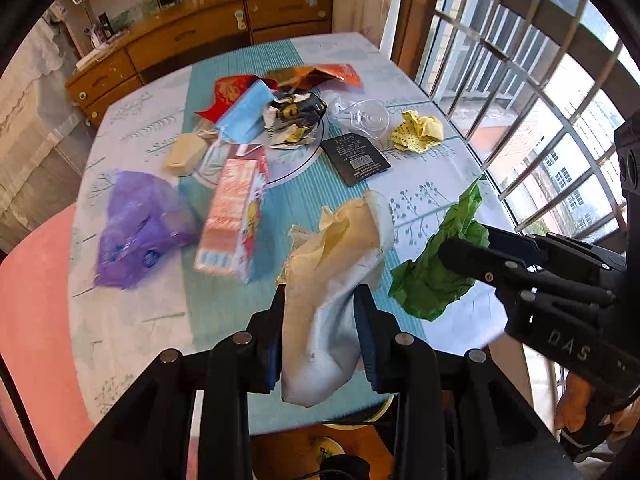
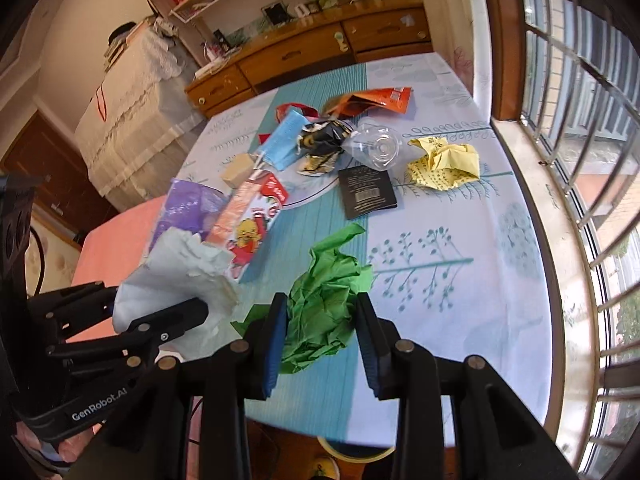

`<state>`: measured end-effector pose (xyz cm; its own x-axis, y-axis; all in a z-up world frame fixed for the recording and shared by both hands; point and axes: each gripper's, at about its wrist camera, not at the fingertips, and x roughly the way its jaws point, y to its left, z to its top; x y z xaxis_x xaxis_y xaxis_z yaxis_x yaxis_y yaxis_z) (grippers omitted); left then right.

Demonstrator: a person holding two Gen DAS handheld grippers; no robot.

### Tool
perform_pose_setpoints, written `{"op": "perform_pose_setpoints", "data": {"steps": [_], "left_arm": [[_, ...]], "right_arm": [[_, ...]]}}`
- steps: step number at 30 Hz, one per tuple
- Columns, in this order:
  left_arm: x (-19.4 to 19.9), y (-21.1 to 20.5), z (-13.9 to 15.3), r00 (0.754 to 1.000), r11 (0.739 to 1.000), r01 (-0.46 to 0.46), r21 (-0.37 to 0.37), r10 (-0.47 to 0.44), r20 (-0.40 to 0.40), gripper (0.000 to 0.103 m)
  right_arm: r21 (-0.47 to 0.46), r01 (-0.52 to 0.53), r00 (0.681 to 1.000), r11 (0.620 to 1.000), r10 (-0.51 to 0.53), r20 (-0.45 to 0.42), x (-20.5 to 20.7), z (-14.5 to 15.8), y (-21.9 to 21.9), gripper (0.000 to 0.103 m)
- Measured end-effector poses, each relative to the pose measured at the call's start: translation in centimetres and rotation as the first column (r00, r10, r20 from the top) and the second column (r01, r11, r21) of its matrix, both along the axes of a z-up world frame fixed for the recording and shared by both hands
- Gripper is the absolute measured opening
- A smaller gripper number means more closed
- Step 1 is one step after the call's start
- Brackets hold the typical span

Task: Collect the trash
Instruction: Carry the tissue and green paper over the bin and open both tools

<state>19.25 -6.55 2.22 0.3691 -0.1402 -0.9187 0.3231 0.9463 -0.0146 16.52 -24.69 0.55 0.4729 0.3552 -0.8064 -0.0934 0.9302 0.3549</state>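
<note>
Left gripper is pinched on a crumpled white tissue wad, which hangs clear above the table. Right gripper likewise clamps a crumpled green paper, also lifted off the cloth. Both pieces appear light, soft and compressible; a grip across the bulk of the wad looks sound, whereas a loose edge would likely tear or slip. Remaining trash lies further out on the table: purple bag, milk carton, black card, yellow paper, clear plastic cup and assorted wrappers. No bin is visible in either view. The cup's outline is hard to make out, and the near table edge is cut off behind the gripper bodies.
</note>
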Motion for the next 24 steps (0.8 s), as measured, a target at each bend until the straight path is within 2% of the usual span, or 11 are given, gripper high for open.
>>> {"op": "perform_pose_setpoints", "data": {"steps": [6, 11, 14, 20, 24], "left_arm": [[-6.0, 5.4, 2.9, 0.997, 0.999, 0.015, -0.043, -0.012, 0.070, 0.030], [-10.2, 8.3, 3.4, 0.995, 0.997, 0.050, -0.057, -0.045, 0.089, 0.030], [-12.4, 9.3, 3.4, 0.993, 0.996, 0.078, -0.046, -0.074, 0.088, 0.030], [-16.0, 9.8, 2.0, 0.991, 0.992, 0.118, -0.035, -0.115, 0.069, 0.030], [-17.1, 9.7, -0.9, 0.996, 0.993, 0.091, -0.070, -0.092, -0.008, 0.030]], "right_arm": [[-0.007, 0.067, 0.997, 0.998, -0.067, 0.040, -6.6, 2.9, 3.1, 0.034], [-0.035, 0.099, 0.992, 0.995, -0.096, 0.080, -11.3, 4.1, 5.8, 0.034], [-0.037, 0.113, 0.992, 0.993, -0.110, 0.068, -13.3, 4.0, 7.0, 0.034], [-0.083, 0.104, 0.995, 0.991, -0.104, 0.003, -15.9, 2.5, 8.5, 0.034], [-0.097, 0.109, 0.991, 0.989, -0.116, -0.066, -17.4, 0.0, 8.4, 0.034]]}}
